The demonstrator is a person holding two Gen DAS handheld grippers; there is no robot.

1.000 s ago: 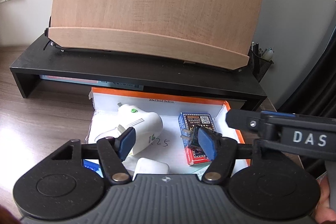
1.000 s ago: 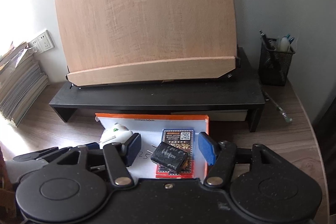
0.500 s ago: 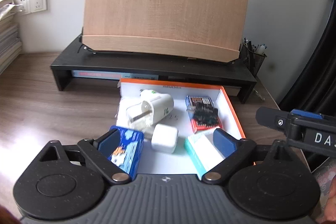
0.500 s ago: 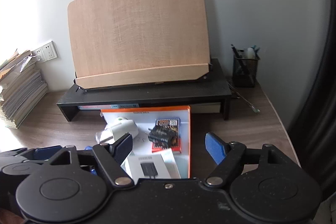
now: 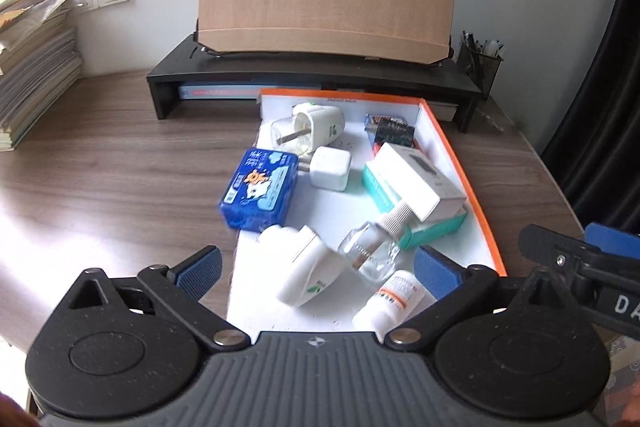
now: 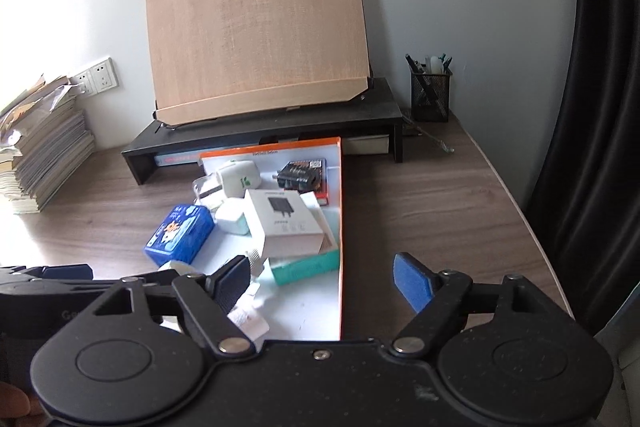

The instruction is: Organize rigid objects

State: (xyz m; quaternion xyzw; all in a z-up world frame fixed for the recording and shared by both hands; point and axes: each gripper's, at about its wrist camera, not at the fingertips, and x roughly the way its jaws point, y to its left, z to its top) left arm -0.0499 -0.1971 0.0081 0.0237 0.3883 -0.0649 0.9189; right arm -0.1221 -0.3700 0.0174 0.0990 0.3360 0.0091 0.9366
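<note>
A shallow white tray with an orange rim point(image 5: 464, 171) point(image 6: 340, 211) lies on the wooden desk. In it are several items: a white plug adapter point(image 5: 316, 125), a white charger cube point(image 5: 330, 169), a white box point(image 5: 416, 179) point(image 6: 282, 223) on a teal box point(image 5: 432, 229), a black adapter on a red pack point(image 6: 300, 177), a glass vial point(image 5: 370, 253), a white plug-in device point(image 5: 304, 273) and a pill bottle point(image 5: 390, 305). A blue tissue pack point(image 5: 260, 189) point(image 6: 178, 233) overhangs the tray's left edge. My left gripper point(image 5: 316, 273) is open and empty above the near items. The jaws of my right gripper point(image 6: 324, 281) are opening, nothing between them.
A black monitor riser point(image 5: 312, 77) with a tilted wooden board point(image 6: 258, 31) stands behind the tray. A mesh pen holder point(image 6: 430, 93) sits at the back right, a stack of books point(image 5: 32, 67) at the left. A dark curtain point(image 6: 600, 107) hangs right of the desk edge.
Both grippers have pulled back from the tray and opened wide. The black adapter now rests on the red pack, and the near items have come into view.
</note>
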